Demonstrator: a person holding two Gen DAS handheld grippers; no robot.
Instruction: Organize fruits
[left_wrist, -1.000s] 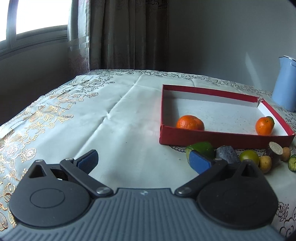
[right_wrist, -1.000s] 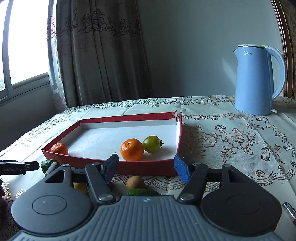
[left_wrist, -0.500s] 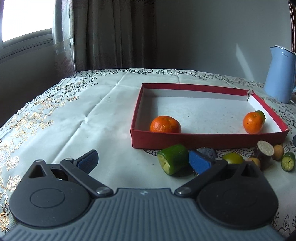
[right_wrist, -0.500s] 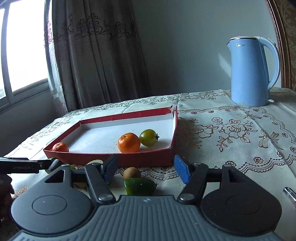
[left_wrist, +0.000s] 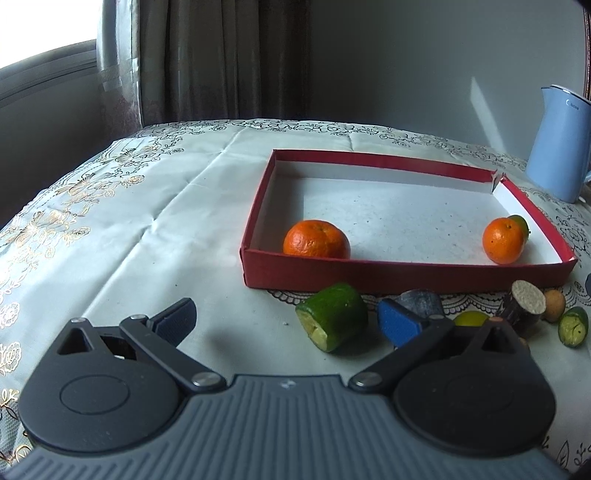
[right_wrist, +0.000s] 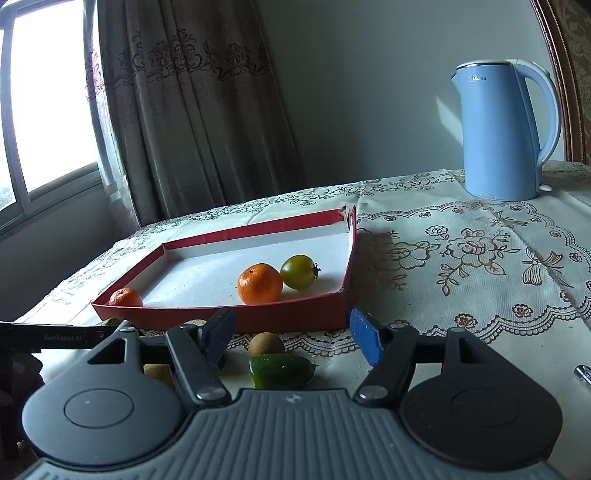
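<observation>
A shallow red box (left_wrist: 402, 275) (right_wrist: 288, 316) holds two oranges (left_wrist: 316, 239) (left_wrist: 503, 240) (right_wrist: 259, 283) (right_wrist: 125, 297) and a green tomato (right_wrist: 298, 272). In front of it lie a cut green fruit chunk (left_wrist: 334, 321), a grey lump (left_wrist: 421, 301), a yellow-green lime (left_wrist: 471, 317), a dark cork-topped piece (left_wrist: 524, 304), a small brown fruit (left_wrist: 554, 300) (right_wrist: 266, 343) and a cucumber piece (left_wrist: 573, 326) (right_wrist: 281, 370). My left gripper (left_wrist: 288, 317) is open, the green chunk between its fingers. My right gripper (right_wrist: 291, 334) is open above the cucumber piece.
A blue electric kettle (right_wrist: 504, 131) (left_wrist: 559, 144) stands at the back right on the embroidered tablecloth (left_wrist: 122, 236). Curtains and a window lie behind the table. The left gripper's body (right_wrist: 51, 336) shows at the left edge of the right wrist view.
My left gripper has swung right and closer, so the box and green chunk sit more central. My right gripper has lowered slightly toward the cucumber piece. Both stay open.
</observation>
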